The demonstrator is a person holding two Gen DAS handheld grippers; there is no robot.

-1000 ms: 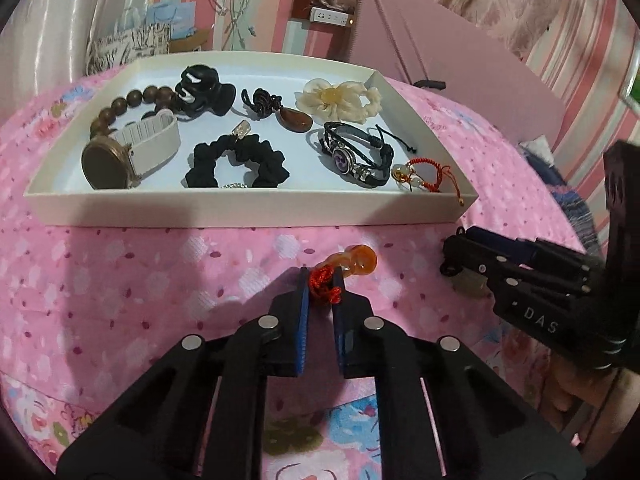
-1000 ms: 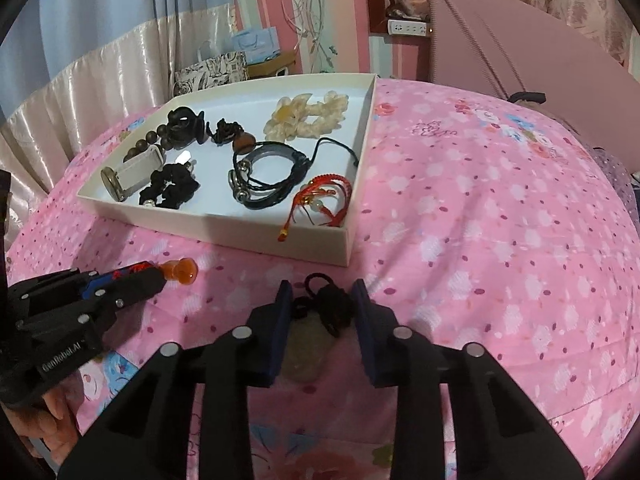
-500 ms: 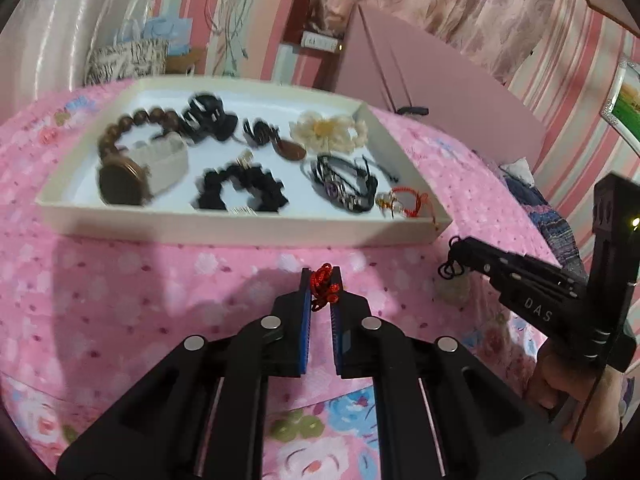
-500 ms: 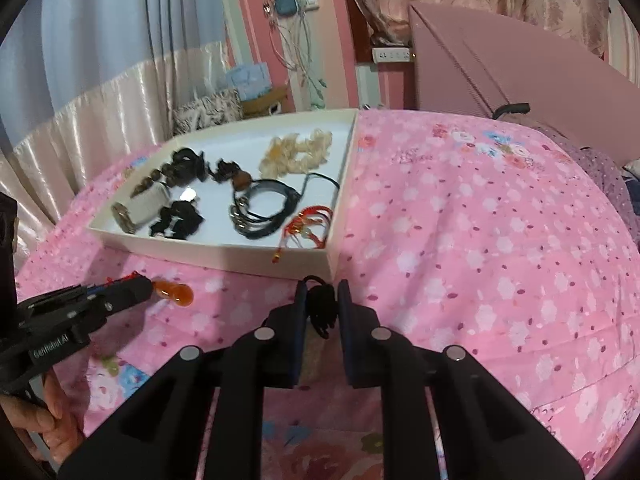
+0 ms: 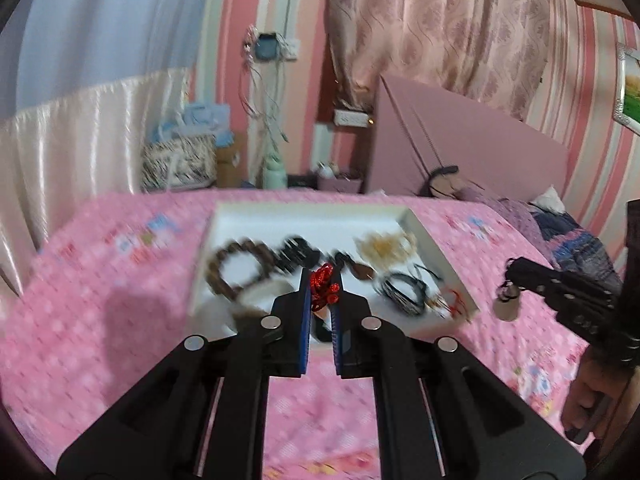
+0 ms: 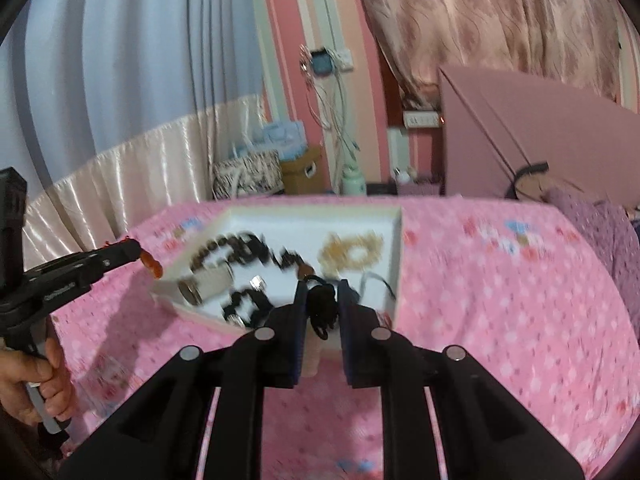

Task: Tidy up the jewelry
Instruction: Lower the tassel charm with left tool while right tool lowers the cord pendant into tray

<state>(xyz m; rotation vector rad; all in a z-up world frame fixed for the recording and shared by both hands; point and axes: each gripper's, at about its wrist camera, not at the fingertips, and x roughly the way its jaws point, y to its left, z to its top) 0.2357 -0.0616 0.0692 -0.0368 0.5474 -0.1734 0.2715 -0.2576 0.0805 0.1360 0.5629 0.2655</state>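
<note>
1. The left gripper (image 5: 321,294), at the lower centre of the left wrist view, is pinching a red knotted cord (image 5: 323,289) between its blue-lined fingers.
2. In the right wrist view the same gripper is showing at the left edge, with an orange pendant (image 6: 151,265) hanging below its tip, in front of the tray's left corner.
3. The right gripper (image 6: 322,309), at the lower centre of its own view, is clamping a black cord (image 6: 321,309), and a pale pendant (image 6: 311,356) is dangling beneath the fingers.
4. In the left wrist view the right gripper is reaching in from the right edge.
5. The white tray (image 5: 304,216) is sitting on the pink floral cloth (image 5: 100,300) at the centre of both views, blurred.
6. Inside it a brown bead bracelet (image 5: 240,268) is lying at the left, a cream flower piece (image 5: 386,246) at the upper right, and dark bracelets (image 5: 404,294) near the right wall.
7. A black scrunchie (image 6: 244,306) and a watch (image 6: 206,284) are lying near the tray's front edge in the right wrist view.
</note>
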